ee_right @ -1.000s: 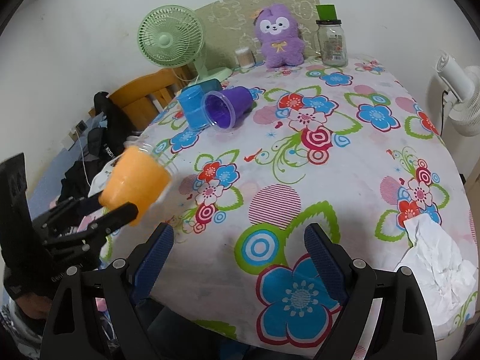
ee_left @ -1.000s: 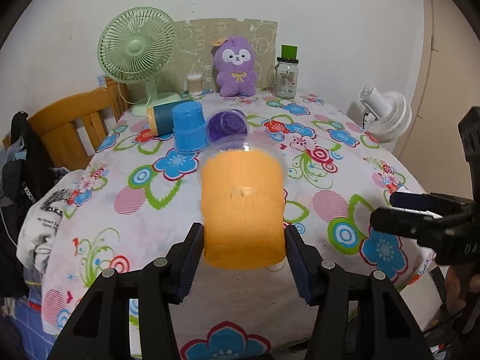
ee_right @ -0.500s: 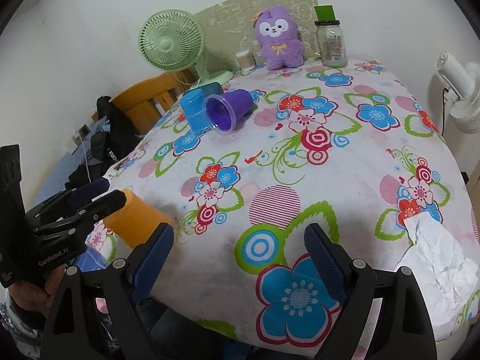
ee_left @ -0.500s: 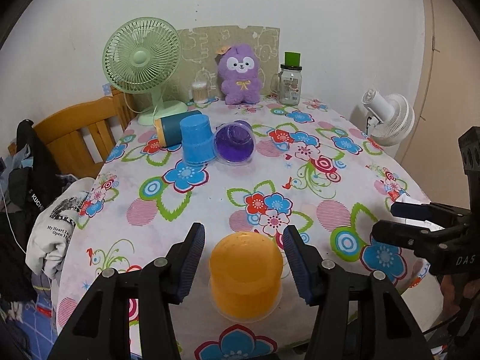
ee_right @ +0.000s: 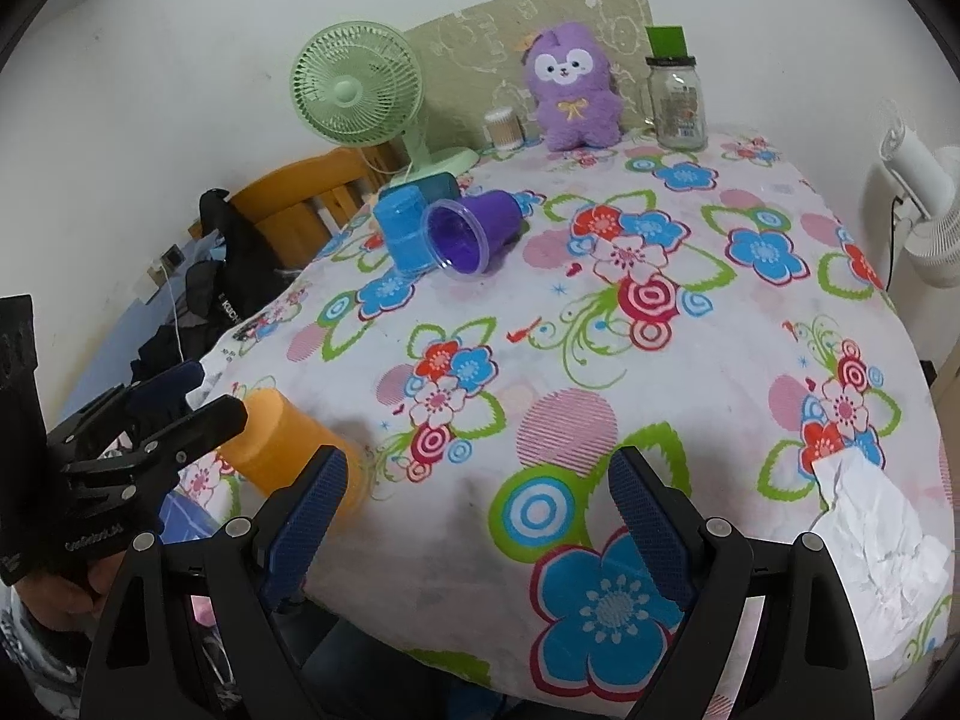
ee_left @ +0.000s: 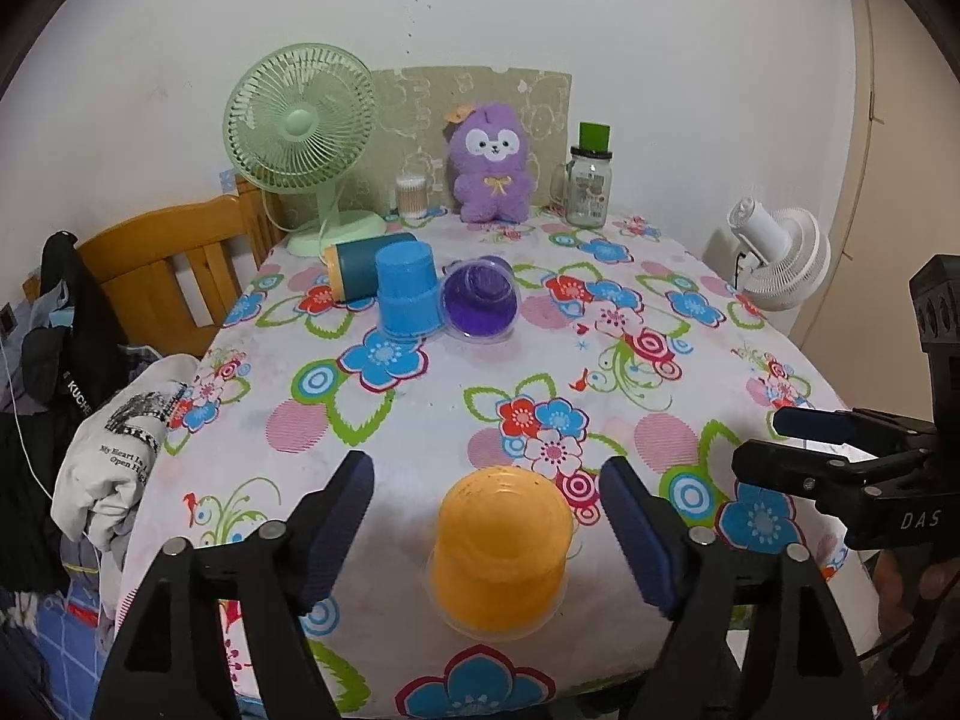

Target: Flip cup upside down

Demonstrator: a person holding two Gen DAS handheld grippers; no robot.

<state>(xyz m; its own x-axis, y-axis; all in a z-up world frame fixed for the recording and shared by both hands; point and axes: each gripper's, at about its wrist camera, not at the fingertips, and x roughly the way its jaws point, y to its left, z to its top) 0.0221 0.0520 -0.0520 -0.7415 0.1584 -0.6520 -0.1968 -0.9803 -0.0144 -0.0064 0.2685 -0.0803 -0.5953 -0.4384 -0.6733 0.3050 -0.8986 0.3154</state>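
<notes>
From the left wrist camera we see our left gripper spread wide, its blue-padded fingers standing clear on either side of the orange plastic cup. The cup sits upside down, rim against the floral tablecloth near the table's front edge. Further back, a blue plastic cup stands inverted just beside a purple plastic cup lying on its side. At the right edge, our right gripper shows side-on with its fingers apart.

From the right wrist camera, our right gripper is also spread open over the tablecloth, holding nothing. The orange plastic cup stands at the left, partly hidden behind the left gripper. A crumpled white tissue lies at the right edge.
</notes>
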